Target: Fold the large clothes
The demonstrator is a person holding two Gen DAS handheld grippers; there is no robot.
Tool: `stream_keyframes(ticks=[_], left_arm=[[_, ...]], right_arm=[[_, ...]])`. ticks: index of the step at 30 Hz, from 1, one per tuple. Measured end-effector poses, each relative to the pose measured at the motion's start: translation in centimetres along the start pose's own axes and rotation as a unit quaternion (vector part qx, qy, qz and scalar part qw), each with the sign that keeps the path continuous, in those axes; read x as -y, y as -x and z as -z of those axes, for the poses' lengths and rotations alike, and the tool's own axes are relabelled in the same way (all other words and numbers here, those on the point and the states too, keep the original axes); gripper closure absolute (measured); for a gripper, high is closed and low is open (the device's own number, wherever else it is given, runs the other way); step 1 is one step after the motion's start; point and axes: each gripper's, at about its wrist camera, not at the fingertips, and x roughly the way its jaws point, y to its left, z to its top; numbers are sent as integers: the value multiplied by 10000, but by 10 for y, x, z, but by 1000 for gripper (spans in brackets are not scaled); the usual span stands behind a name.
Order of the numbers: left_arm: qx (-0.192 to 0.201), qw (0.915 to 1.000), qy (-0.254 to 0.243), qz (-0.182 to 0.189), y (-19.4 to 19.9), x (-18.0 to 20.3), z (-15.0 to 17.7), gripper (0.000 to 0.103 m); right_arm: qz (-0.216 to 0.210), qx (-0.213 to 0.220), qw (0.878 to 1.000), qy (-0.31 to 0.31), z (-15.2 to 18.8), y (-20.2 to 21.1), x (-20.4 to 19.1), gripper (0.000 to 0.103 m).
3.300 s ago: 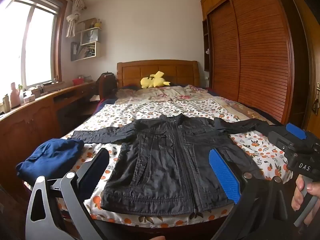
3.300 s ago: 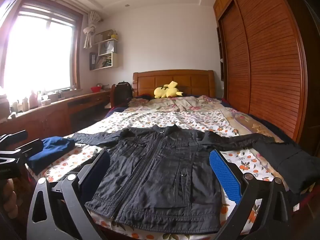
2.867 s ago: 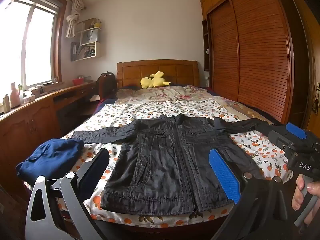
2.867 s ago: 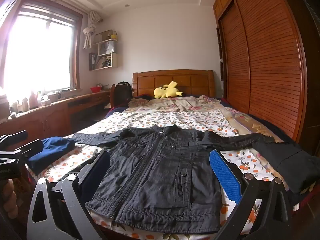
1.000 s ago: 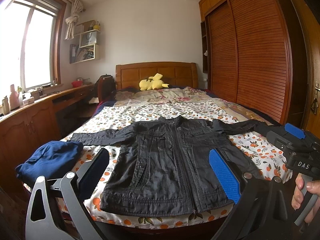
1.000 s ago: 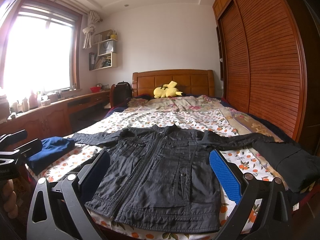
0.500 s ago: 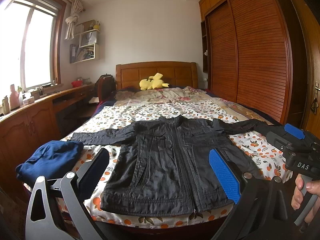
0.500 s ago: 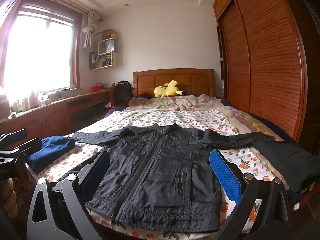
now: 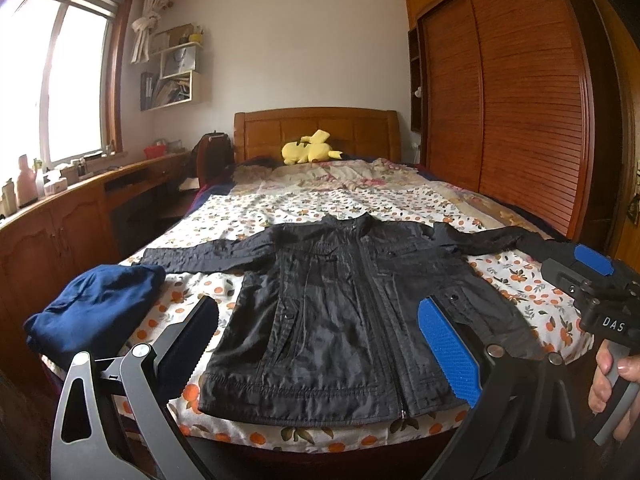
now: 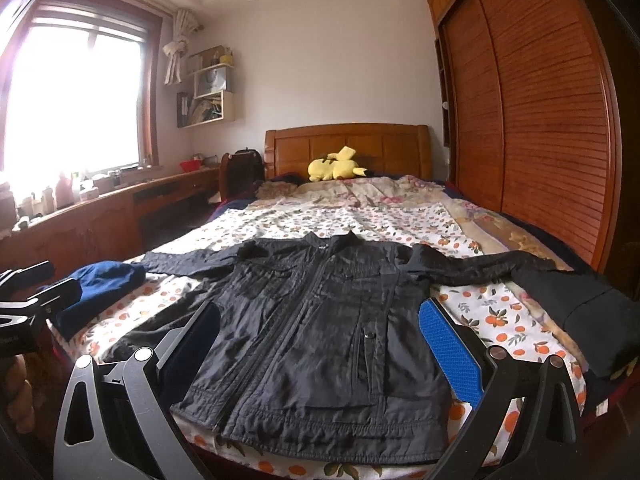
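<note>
A bed [image 9: 256, 216] with an orange-print cover fills the middle of the frame. A yellow plush toy [image 9: 308, 147] lies at the wooden headboard [image 9: 316, 128] in the upper centre. A slatted wooden wardrobe [image 9: 520, 112] takes the right side. At left stand a bright window [image 9: 76, 80], wall shelves [image 9: 176, 68] and a long wooden desk [image 9: 80, 208] with bottles.

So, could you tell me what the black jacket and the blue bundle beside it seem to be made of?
The black jacket looks like a thin woven synthetic, perhaps nylon: faint sheen, fine crinkles, stitched hem. The blue bundle looks like a softer matte fabric, maybe cotton or fleece: rounded folds, no shine. Neither can be confirmed by sight.
</note>
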Motion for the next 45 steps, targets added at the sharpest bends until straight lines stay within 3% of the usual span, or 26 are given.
stream_keyframes(ticks=[11, 22, 37, 45], left_arm=[[-69, 9999, 63, -111, -20, -20, 6, 2], [-316, 9988, 172, -322, -63, -51, 15, 2], [-847, 9881, 501, -1180, -132, -103, 33, 2], [-1035, 9841, 540, -1339, -173, -134, 31, 2]], right_arm=[[-71, -79, 9999, 69, 2, -23, -6, 6], [-414, -164, 9987, 263, 1, -76, -22, 6], [-1472, -430, 9862, 630, -5, -171, -49, 6], [-1762, -494, 9802, 758, -13, -221, -77, 6]])
